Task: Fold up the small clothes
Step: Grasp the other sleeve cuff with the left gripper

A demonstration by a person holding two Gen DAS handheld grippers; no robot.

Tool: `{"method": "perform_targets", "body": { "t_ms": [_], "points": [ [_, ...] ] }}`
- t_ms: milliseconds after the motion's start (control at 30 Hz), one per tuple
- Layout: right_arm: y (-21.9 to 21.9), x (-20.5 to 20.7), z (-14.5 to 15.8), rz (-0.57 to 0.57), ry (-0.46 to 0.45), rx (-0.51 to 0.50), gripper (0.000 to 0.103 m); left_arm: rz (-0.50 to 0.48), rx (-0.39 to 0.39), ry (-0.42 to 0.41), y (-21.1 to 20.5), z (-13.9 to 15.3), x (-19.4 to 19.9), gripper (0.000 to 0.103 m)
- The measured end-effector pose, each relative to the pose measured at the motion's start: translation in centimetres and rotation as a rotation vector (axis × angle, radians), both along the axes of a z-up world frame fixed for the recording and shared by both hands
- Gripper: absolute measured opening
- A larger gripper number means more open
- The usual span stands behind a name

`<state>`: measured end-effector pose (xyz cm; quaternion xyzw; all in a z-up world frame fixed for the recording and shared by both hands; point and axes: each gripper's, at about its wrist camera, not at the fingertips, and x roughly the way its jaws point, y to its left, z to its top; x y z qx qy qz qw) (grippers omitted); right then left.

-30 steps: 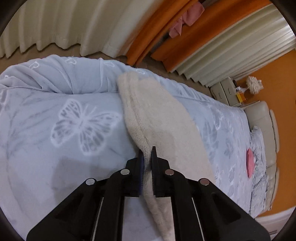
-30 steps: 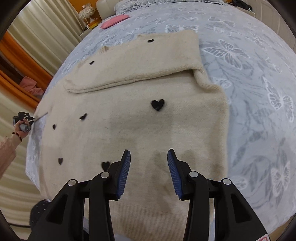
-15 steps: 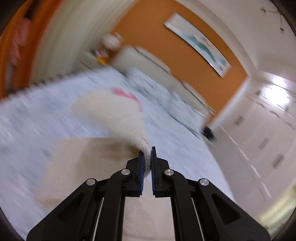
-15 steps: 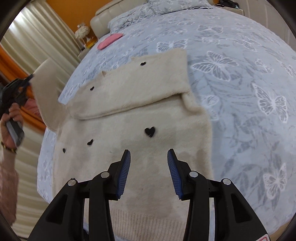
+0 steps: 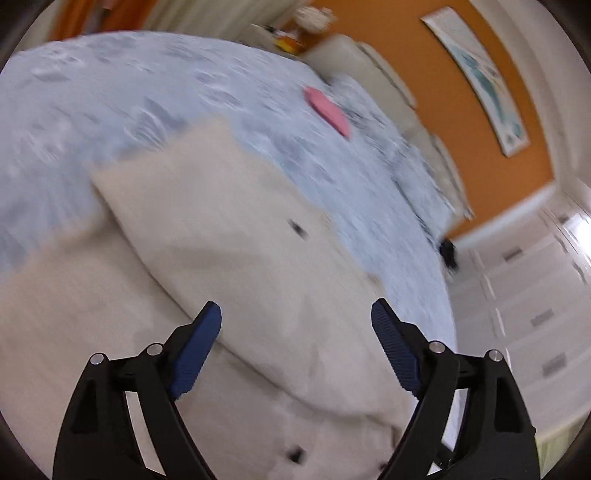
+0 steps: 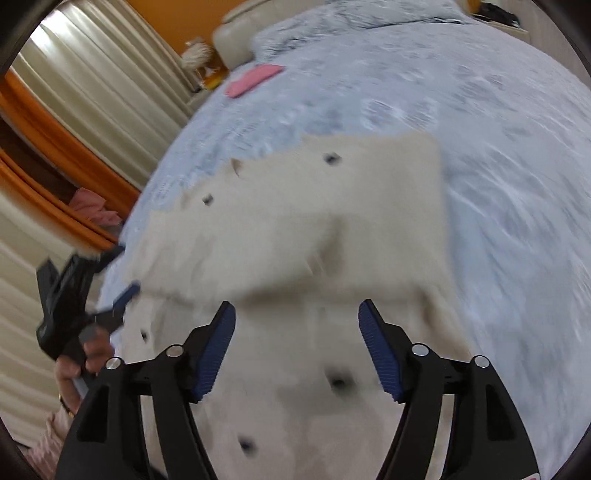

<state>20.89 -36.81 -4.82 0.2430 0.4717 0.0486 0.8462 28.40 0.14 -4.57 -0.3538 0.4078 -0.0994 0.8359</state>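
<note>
A cream knit sweater with small black hearts (image 6: 295,387) lies on the bed, both sleeves folded across its body. In the left wrist view its folded sleeve (image 5: 229,236) lies on the sweater body. My left gripper (image 5: 295,343) is open and empty just above that sleeve; it also shows at the left of the right wrist view (image 6: 110,280). My right gripper (image 6: 295,343) is open and empty, hovering over the sweater's middle. Both views are motion-blurred.
The bed has a pale blue butterfly-print cover (image 6: 498,166). A pink item (image 5: 328,110) lies near the pillows (image 6: 332,22). Cream and orange curtains (image 6: 74,110) hang at the left. An orange wall with a picture (image 5: 480,74) and white cabinets (image 5: 535,314) stand beyond the bed.
My left gripper carried the sleeve over the sweater, opened and let it go. The sleeve now lies folded on the body. My right gripper opened wider and moved forward over the sweater.
</note>
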Motion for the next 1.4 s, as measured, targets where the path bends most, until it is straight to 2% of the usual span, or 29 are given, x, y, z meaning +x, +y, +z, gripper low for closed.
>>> {"method": "perform_targets", "body": {
  "t_ms": [67, 100, 200, 233, 267, 300, 333, 367, 500, 533, 567, 600, 633, 700, 767, 800, 833, 933, 967, 1000, 1067, 1100, 1233, 1267, 1367, 1400],
  "points": [
    [-0.2, 2.6, -1.3, -0.038, 0.034, 0.020, 0.070, 0.068, 0.012, 0.047, 2.4, -0.4, 1.4, 0.081],
    [-0.2, 4.0, -2.4, -0.076, 0.077, 0.029, 0.070, 0.101, 0.002, 0.067, 3.4, -0.6, 2.0, 0.081],
    [0.6, 5.8, -4.7, -0.108, 0.127, 0.083, 0.067, 0.173, -0.045, 0.131, 5.4, -2.1, 3.2, 0.081],
    [1.1, 6.0, -5.2, -0.096, 0.126, 0.103, 0.043, 0.182, -0.073, 0.144, 5.7, -2.7, 3.5, 0.079],
    [1.9, 6.5, -5.6, -0.072, 0.134, 0.103, 0.008, 0.193, -0.110, 0.159, 5.8, -3.3, 3.9, 0.065],
    [2.9, 7.1, -5.6, -0.037, 0.148, 0.084, 0.009, 0.192, -0.129, 0.163, 6.8, -3.7, 4.2, 0.043],
    [3.5, 7.5, -4.5, -0.024, 0.113, 0.062, 0.009, 0.188, -0.137, 0.158, 7.3, -3.5, 4.3, 0.028],
    [3.8, 8.0, -3.1, -0.006, 0.068, 0.046, 0.008, 0.191, -0.133, 0.142, 7.3, -3.2, 4.4, 0.007],
    [3.5, 7.8, 8.4, 0.009, -0.245, 0.016, 0.008, 0.193, -0.141, -0.050, 7.2, 1.1, 4.0, 0.008],
    [3.0, 7.3, 10.7, 0.004, -0.313, -0.009, 0.008, 0.190, -0.145, -0.058, 7.2, 1.3, 4.3, 0.008],
    [2.5, 6.9, 11.5, 0.001, -0.346, -0.023, 0.008, 0.177, -0.155, -0.057, 7.1, 1.2, 4.6, 0.008],
    [1.7, 7.0, 11.1, 0.002, -0.344, -0.046, 0.008, 0.159, -0.151, -0.042, 7.1, 0.3, 4.7, 0.008],
    [1.1, 7.3, 9.6, -0.005, -0.302, -0.082, 0.008, 0.145, -0.134, -0.018, 6.4, -0.5, 4.9, 0.008],
    [-1.0, 9.0, 1.8, -0.035, -0.061, -0.118, 0.008, 0.121, -0.087, 0.050, 5.0, -2.7, 5.3, 0.008],
    [-2.2, 9.3, -3.2, -0.051, 0.091, -0.129, 0.008, 0.110, -0.062, 0.095, 4.1, -4.3, 5.7, 0.007],
    [-2.4, 8.9, -4.0, -0.051, 0.095, -0.123, 0.008, 0.114, -0.056, 0.106, 3.9, -4.7, 5.5, 0.007],
    [-2.4, 8.5, -3.3, -0.052, 0.062, -0.107, 0.008, 0.122, -0.057, 0.093, 3.8, -4.5, 5.2, 0.007],
    [-2.1, 8.0, 0.5, -0.052, -0.072, -0.080, 0.008, 0.122, -0.047, 0.053, 4.0, -3.6, 4.8, 0.007],
    [-2.4, 7.7, 0.8, -0.057, -0.096, -0.079, 0.008, 0.118, -0.035, 0.057, 3.9, -3.8, 4.9, 0.007],
    [-2.8, 7.9, -0.4, -0.065, -0.070, -0.079, 0.008, 0.113, -0.019, 0.073, 3.7, -4.5, 5.3, 0.007],
    [-3.3, 8.9, -4.8, -0.070, 0.071, -0.080, 0.008, 0.110, -0.002, 0.107, 3.9, -5.6, 5.2, 0.007],
    [-3.5, 9.1, -6.3, -0.073, 0.113, -0.073, 0.008, 0.107, 0.008, 0.109, 3.7, -5.7, 5.2, 0.007],
    [-3.0, 8.2, -2.2, -0.079, -0.052, -0.039, 0.008, 0.080, 0.066, 0.086, 3.4, -5.5, 5.0, 0.007],
    [-3.0, 7.9, -2.2, -0.078, -0.060, -0.046, 0.008, 0.076, 0.079, 0.092, 3.3, -5.8, 5.0, 0.007],
    [-3.4, 9.0, -6.4, -0.070, 0.094, -0.071, 0.007, 0.080, 0.083, 0.099, 3.3, -6.3, 5.0, 0.007],
    [-3.3, 8.9, -6.5, -0.074, 0.084, -0.059, 0.008, 0.077, 0.101, 0.096, 3.1, -6.2, 5.1, 0.007]
  ]
}}
